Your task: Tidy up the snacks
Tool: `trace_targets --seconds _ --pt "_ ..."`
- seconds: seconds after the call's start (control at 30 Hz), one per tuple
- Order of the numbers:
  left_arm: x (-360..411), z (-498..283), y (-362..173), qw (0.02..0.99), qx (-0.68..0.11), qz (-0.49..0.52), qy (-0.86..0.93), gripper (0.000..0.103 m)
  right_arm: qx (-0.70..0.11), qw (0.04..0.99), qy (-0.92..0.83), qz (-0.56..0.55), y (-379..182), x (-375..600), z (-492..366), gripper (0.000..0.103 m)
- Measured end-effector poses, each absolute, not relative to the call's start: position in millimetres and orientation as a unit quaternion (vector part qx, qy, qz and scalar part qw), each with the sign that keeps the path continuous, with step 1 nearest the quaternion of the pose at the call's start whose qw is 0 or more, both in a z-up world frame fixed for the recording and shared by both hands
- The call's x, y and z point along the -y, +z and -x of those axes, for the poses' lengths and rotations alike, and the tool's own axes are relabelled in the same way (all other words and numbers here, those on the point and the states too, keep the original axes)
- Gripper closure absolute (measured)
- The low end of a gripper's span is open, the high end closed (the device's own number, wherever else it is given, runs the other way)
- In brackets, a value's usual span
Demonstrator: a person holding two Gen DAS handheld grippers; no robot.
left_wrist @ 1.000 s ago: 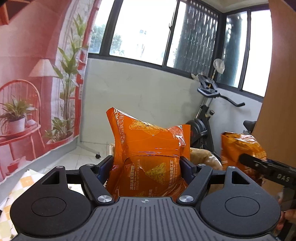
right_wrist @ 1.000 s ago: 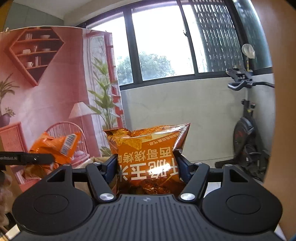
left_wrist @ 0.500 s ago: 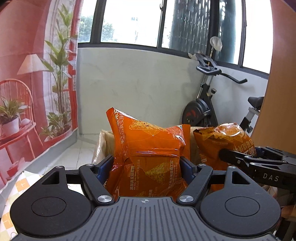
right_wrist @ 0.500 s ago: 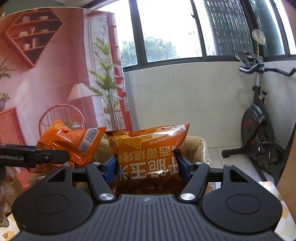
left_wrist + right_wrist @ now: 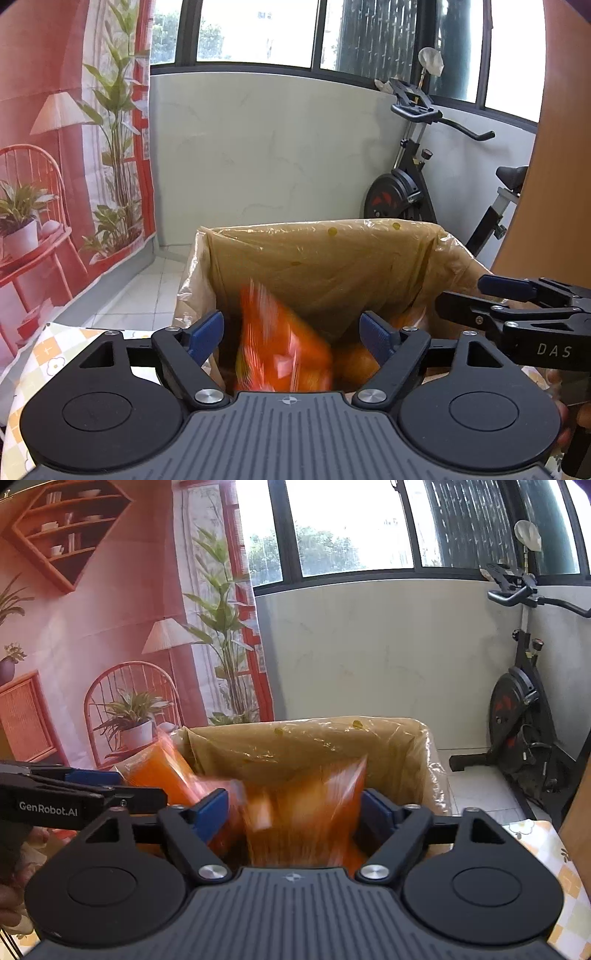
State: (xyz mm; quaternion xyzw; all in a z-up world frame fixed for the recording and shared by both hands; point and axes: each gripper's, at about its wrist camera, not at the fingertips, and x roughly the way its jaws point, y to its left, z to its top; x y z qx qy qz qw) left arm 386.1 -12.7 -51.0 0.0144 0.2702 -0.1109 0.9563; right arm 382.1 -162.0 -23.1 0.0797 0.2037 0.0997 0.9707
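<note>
Now both hand-held grippers, left (image 5: 291, 334) and right (image 5: 295, 810), gape open over blurred orange snack bags (image 5: 282, 347)

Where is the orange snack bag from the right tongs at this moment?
In the right wrist view the orange snack bag is a blur between the open right tongs, whose jaws have just been opening, dropping into the plastic-lined box; the left tongs are beside it.

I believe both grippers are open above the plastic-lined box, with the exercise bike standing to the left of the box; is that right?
Not quite. The exercise bike stands to the right of the plastic-lined box, as both wrist views show. The rest holds: the left gripper and right gripper are open above it, their jaws having just been opening, each with a blurred orange snack bag between them.
</note>
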Motion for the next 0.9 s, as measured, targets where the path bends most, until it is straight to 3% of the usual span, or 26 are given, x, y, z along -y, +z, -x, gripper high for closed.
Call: trace_targets --seconds 0.57,0.9 --pt "-20 -302 -4 0.974 -0.214 0.003 -0.077 0.020 -0.169 0.978 0.072 -0.102 9 172 -289 0.019" --pt "-44 -259 -15 0.972 -0.222 0.033 -0.072 0.020 -0.178 0.975 0.060 -0.114 -9 169 -234 0.019"
